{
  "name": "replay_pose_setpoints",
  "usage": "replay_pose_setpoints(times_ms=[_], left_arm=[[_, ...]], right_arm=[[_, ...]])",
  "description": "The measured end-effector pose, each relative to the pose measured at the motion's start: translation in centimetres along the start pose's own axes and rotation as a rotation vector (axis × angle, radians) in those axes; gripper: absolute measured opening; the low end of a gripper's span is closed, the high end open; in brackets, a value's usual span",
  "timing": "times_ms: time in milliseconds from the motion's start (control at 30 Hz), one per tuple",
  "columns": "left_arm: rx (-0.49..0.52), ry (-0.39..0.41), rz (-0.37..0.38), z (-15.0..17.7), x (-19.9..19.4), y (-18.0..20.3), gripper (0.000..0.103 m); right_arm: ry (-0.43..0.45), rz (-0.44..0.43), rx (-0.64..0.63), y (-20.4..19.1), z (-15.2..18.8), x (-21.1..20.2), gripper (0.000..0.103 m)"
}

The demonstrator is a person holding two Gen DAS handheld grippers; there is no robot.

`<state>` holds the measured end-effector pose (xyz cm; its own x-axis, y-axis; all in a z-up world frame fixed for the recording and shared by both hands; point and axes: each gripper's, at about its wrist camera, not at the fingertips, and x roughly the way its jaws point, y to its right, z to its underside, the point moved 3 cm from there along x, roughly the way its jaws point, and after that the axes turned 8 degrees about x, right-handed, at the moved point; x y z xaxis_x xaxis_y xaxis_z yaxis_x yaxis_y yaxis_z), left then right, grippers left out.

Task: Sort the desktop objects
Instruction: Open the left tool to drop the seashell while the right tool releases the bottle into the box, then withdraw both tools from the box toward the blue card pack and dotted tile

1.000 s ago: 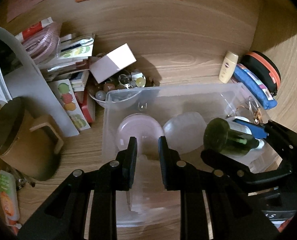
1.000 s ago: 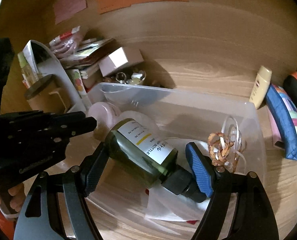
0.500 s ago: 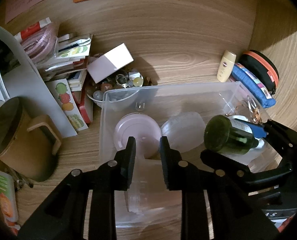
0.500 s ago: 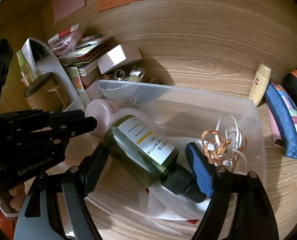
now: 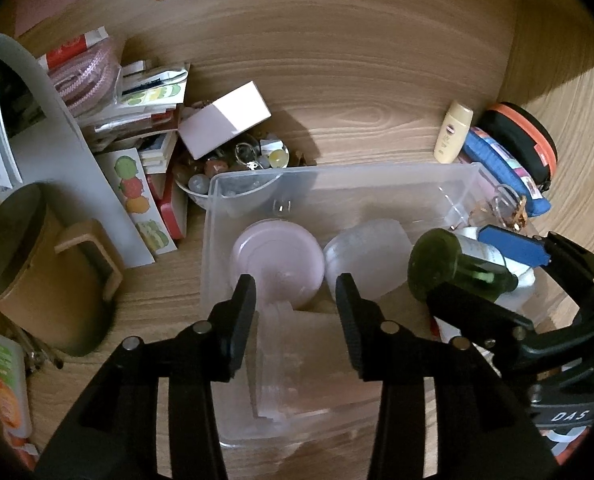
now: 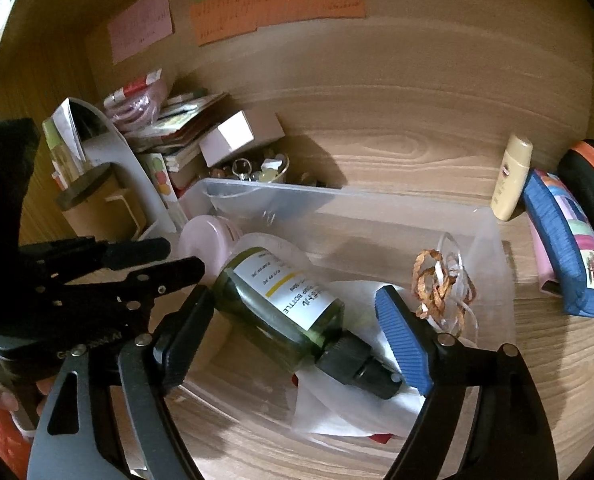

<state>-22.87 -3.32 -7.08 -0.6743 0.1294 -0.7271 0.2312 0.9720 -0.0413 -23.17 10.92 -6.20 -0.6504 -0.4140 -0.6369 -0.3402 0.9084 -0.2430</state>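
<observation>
A clear plastic bin (image 5: 213,240) lies on the wooden desk, holding a pink round jar (image 5: 277,256) and a frosted white jar (image 5: 367,256). My left gripper (image 5: 297,316) hangs over the bin's near end with its jaws opening. A clear plastic piece (image 5: 297,360) lies under the gap, free of both pads. My right gripper (image 6: 293,296) has a dark green bottle (image 6: 281,300) lengthwise between its fingers, tilted over white paper (image 6: 361,400) in the bin. Its jaws are opening slightly, and the pads still touch the bottle's base and black cap. Twine and ribbon (image 6: 437,292) lie beside the blue finger.
Left of the bin stand a brown mug (image 5: 37,272), leaning booklets (image 5: 137,184), a bowl of beads (image 5: 237,168) and a pink box (image 5: 225,120). To the right are a cream tube (image 5: 453,132), a blue pouch (image 5: 505,172) and a black-and-orange case (image 5: 525,136). Notes hang on the back panel.
My left gripper's jaws have spread from nearly shut to a clear gap. The right gripper and the green bottle have hardly moved.
</observation>
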Motion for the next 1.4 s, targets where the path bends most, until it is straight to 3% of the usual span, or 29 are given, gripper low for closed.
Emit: replay_pose_setpoints(times_ms=[233, 333, 633, 733, 867, 1033, 1133, 1400], left_arm=[[-0.013, 0.001, 0.000, 0.0, -0.5, -0.1, 0.042], [-0.021, 0.012, -0.017, 0.0, -1.2, -0.2, 0.054], [-0.026, 0.028, -0.022, 0.5, -2.8, -0.2, 0.057], [-0.023, 0.039, -0.041, 1.0, -3.8, -0.3, 0.066], [-0.025, 0.067, -0.054, 1.5, -5.6, -0.2, 0.073], [-0.026, 0.093, -0.077, 2.5, -7.8, 0.1, 0.080], [-0.026, 0.113, -0.095, 3.2, -9.2, 0.3, 0.092], [-0.035, 0.119, -0.132, 5.7, -12.0, 0.9, 0.097]], right_arm=[[0.030, -0.011, 0.009, 0.0, -0.3, -1.0, 0.084], [0.042, -0.014, -0.003, -0.3, -0.5, -1.5, 0.086], [0.045, -0.004, -0.014, -0.8, -0.5, -2.6, 0.091], [0.036, -0.015, 0.008, -0.8, -0.3, -3.5, 0.092], [0.051, -0.024, 0.052, -0.4, 0.2, -5.2, 0.102], [0.075, 0.006, 0.082, 0.0, 0.9, -7.3, 0.103], [0.084, 0.017, 0.093, 0.0, 1.7, -8.4, 0.103], [0.095, 0.049, 0.062, -0.9, 4.0, -10.8, 0.103]])
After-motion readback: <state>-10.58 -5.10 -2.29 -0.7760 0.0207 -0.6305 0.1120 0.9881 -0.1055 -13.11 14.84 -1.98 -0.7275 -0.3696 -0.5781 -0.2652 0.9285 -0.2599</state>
